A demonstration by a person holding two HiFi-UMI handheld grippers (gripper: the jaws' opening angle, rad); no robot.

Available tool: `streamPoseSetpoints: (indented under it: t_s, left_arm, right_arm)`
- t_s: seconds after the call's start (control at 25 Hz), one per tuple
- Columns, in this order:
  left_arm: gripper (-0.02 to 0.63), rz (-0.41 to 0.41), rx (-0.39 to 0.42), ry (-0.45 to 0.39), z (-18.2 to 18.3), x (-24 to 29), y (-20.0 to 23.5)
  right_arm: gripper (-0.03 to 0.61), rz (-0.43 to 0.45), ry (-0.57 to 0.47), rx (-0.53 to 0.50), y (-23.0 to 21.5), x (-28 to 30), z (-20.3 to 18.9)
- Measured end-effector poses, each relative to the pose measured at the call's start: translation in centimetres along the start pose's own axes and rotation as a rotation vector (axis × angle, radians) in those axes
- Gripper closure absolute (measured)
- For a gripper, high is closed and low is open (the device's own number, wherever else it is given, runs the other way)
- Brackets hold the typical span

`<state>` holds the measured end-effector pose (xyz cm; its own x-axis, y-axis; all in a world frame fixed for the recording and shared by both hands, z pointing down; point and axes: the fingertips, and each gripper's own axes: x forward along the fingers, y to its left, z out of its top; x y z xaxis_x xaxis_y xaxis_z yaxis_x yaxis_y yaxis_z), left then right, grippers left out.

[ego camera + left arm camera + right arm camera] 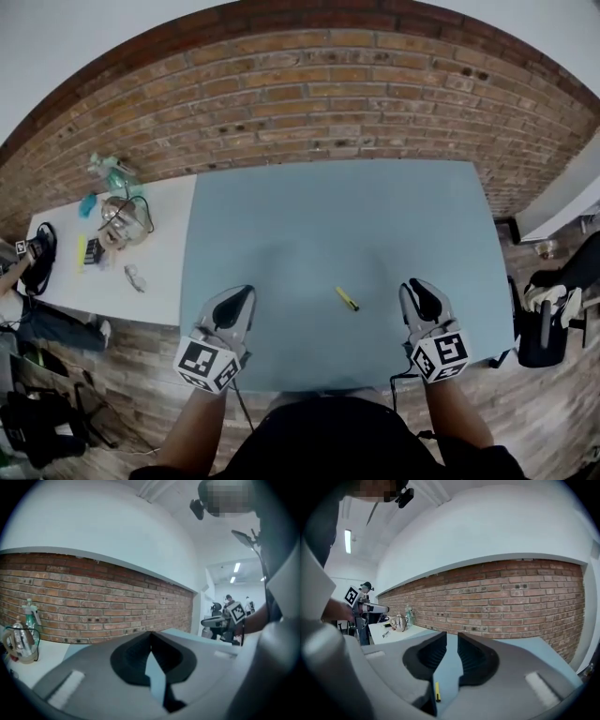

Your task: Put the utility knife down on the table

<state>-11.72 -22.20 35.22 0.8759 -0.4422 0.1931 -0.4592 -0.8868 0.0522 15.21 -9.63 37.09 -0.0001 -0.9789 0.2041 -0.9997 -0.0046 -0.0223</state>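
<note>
The utility knife [347, 298] is lying flat on the blue-grey table [328, 206], towards the near edge, between the two grippers and closer to the right one, touching neither; in the right gripper view it is showing as a slim yellow bar on the table top, seen down through the gap between the jaws and well below them.

The right gripper [452, 638] is holding its jaws apart; a clear strip of table is showing between the ribbed pads, and nothing is clamped there; it is hovering over the near right part of the table, pointing roughly level towards the brick wall [328, 94].

The left gripper [150, 637] is carrying its jaws together, the tips meeting, with nothing between them; it is hanging over the near left edge, well apart from the knife.

Judging from how things are lying, the putting-down itself is looking finished; the knife is resting free on the surface and no jaw is bearing on it; the step in hand is looking like the clearing away of the hands.

The next move is calling for little; both grippers are only needing to draw back without sweeping low across the spot where the knife is lying.
</note>
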Motion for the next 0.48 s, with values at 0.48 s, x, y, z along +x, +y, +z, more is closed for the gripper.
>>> streamPoseSetpoints:
  t_s: [0.48]
  left_arm:
    - [0.627, -0.070, 0.000, -0.053, 1.9, -1.1, -0.3]
  right_arm:
    - [0.545, -0.052, -0.111, -0.062, 2.3, -1.4, 3.5]
